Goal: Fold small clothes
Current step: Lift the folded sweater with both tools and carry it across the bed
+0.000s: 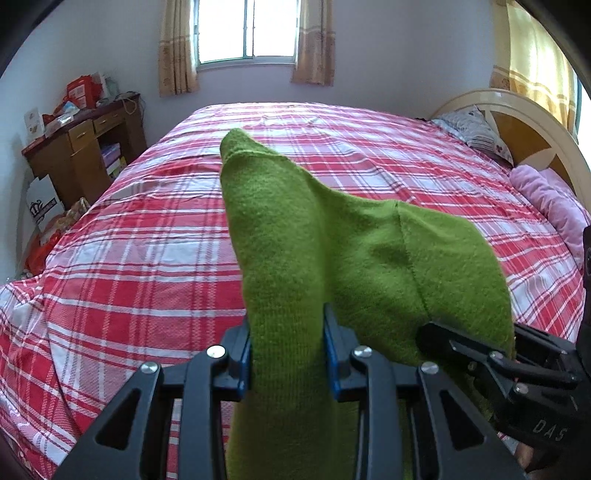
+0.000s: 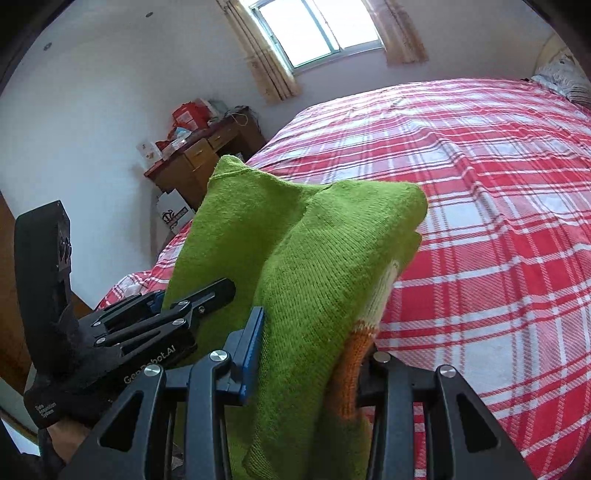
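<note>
Gripping tight, both sets of tongs are clamped on one green knit garment (image 1: 332, 251) and holding it up off the bed (image 1: 155, 229). Left tongs (image 1: 288, 354): blue pads pinch a ribbed strip of the knit, which runs up between the fingers and rises to a soft peak ahead of the camera. Right tongs (image 2: 314, 354): the blue pad on the left presses a thick bunched fold; the other finger is mostly hidden behind cloth, where an orange patch (image 2: 351, 369) and a pale band (image 2: 388, 291) show on the knit. The two tools sit close, side by side. From the left camera the right tongs come in at the lower right edge, biting the hem; from the right camera the left tongs reach in from the lower left, with a hand in a dark glove (image 2: 70, 354) on the handle.

Out beyond the knit, the bed fills the view, spread with a red and white plaid cover. A patterned pillow (image 1: 476, 129) and a rolled pink blanket (image 1: 554, 199) lie by the curved headboard (image 1: 517, 110) at the right. A window (image 1: 247, 29) with tan curtains (image 1: 173, 55) stands in the far wall. In the left corner sits a brown cabinet (image 1: 85, 155) piled with red boxes (image 1: 83, 90), and a white carton (image 1: 44, 203) leans on the floor beside it.
</note>
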Demonstrator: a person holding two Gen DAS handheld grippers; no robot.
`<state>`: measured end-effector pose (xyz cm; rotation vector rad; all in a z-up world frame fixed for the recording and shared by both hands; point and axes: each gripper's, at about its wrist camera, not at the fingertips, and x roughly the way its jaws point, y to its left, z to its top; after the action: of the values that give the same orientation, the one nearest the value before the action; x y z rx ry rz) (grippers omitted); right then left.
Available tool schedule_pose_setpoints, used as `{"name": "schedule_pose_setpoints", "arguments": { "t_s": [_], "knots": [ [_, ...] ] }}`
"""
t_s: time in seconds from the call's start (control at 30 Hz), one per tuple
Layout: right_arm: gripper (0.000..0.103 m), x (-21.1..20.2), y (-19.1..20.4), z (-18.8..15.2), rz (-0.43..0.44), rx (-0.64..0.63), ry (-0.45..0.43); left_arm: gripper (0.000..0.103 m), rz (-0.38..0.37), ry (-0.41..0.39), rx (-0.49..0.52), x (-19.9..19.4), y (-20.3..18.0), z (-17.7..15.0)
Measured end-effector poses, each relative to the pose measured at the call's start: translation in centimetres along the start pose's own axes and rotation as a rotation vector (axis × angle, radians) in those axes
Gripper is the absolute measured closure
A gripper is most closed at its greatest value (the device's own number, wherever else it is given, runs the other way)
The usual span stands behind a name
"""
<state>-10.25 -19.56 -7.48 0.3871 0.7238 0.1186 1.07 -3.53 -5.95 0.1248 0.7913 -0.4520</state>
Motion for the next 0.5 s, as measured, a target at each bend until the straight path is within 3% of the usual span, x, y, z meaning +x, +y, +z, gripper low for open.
{"name": "schedule_pose_setpoints", "arguments": {
  "t_s": [0.5],
  "knots": [
    [0.064, 2.2, 3.2, 0.8, 0.052, -0.049, 0.021, 0.071, 0.043, -0.018, -0.064, -0.8, 3.7, -0.1]
  ]
}}
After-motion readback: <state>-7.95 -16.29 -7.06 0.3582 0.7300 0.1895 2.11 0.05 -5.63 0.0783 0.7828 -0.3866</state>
